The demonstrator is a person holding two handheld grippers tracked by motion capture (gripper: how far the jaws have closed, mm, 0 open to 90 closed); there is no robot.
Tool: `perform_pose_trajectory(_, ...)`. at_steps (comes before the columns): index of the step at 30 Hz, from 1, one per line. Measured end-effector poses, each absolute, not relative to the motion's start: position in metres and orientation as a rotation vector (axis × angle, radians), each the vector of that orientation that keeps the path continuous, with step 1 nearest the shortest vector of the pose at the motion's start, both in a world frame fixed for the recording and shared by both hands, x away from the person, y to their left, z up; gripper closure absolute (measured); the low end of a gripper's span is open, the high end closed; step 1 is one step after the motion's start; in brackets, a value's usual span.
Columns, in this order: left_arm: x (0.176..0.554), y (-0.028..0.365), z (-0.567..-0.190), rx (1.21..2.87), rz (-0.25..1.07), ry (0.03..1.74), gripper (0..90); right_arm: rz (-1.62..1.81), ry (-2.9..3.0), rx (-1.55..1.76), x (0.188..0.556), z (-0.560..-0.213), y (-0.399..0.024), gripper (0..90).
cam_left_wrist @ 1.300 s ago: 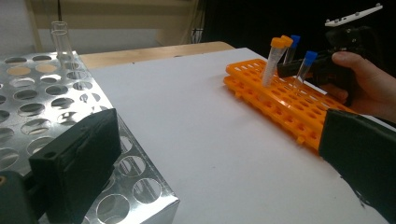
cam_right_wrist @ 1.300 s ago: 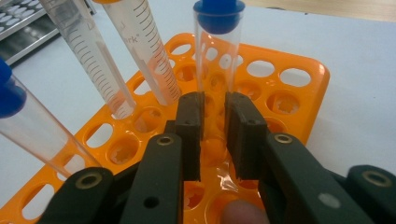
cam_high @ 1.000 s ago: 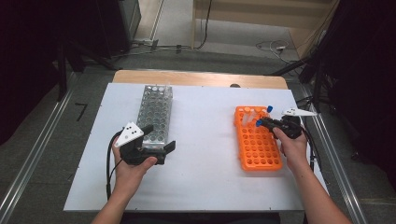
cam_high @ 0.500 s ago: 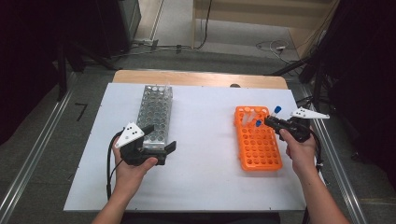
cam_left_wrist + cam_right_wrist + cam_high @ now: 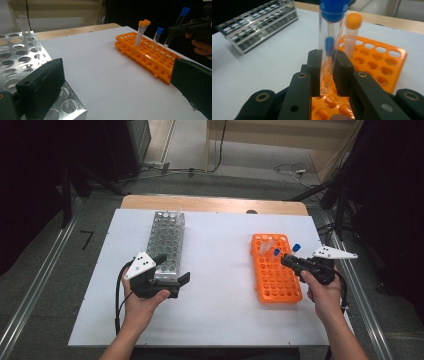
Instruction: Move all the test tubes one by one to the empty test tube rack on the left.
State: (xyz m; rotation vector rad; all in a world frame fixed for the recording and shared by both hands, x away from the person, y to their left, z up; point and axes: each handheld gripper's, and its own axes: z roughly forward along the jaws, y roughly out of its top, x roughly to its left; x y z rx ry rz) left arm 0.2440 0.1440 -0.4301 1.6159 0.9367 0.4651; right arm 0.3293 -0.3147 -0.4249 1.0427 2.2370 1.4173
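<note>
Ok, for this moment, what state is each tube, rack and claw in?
Right claw: shut on the blue-capped tube.
Blue-capped tube: capped, held above the orange rack.
Second blue-capped tube: capped, standing in the orange rack.
Orange-capped tubes: capped, standing in the rack.
Orange rack: flat on the table, mostly empty.
Metal rack: flat on the table.
Left claw: open, at the metal rack's near end.

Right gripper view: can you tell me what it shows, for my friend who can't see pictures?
The right gripper pinches a clear blue-capped tube upright between its two black jaws, above an orange rack. Behind it stand an orange-capped tube and another blue-capped one, and a metal rack lies far left on the white table.
</note>
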Motion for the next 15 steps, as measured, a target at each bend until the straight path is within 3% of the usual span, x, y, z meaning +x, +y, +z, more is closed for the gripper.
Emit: perform_pose_trajectory(15, 0.237, 0.123, -0.425, 1.646, 0.415, 0.850, 1.8, 1.536, 2.368, 0.859, 0.300, -0.422, -0.267, 74.7)
